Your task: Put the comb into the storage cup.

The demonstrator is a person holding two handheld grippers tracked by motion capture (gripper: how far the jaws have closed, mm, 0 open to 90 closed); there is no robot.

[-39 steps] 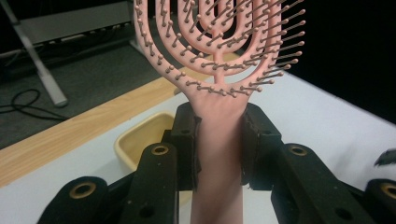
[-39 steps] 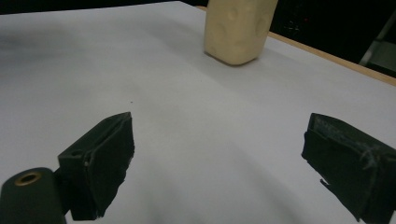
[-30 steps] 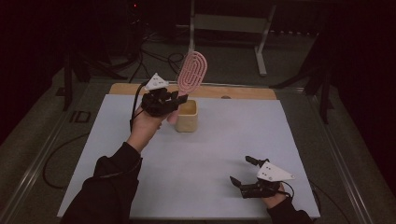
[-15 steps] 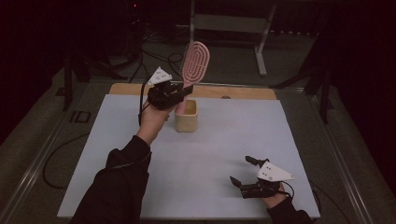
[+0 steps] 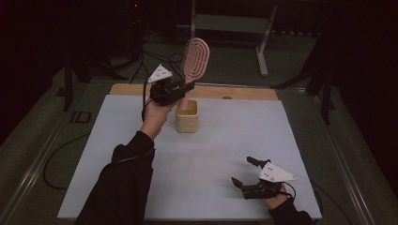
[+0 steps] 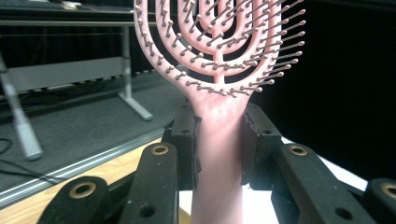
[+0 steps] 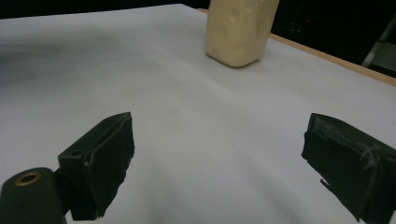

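A pink vented hairbrush stands upright, its handle end dipping into a cream square cup at the back middle of the white table sheet. My left gripper is shut on the brush's handle just above the cup. In the left gripper view the brush neck is pinched between both pads, with the bristled head rising above. My right gripper rests open near the table's front right, nothing between its jaws. The right gripper view shows the cup farther off across the sheet.
A wooden board edge runs along the back of the sheet. Behind the table are metal stand legs and loose cables on a dark floor. The sheet's middle and left lie open.
My left gripper has lifted the brush upward, so its handle rises out of the cup. The right gripper has stayed where it was.
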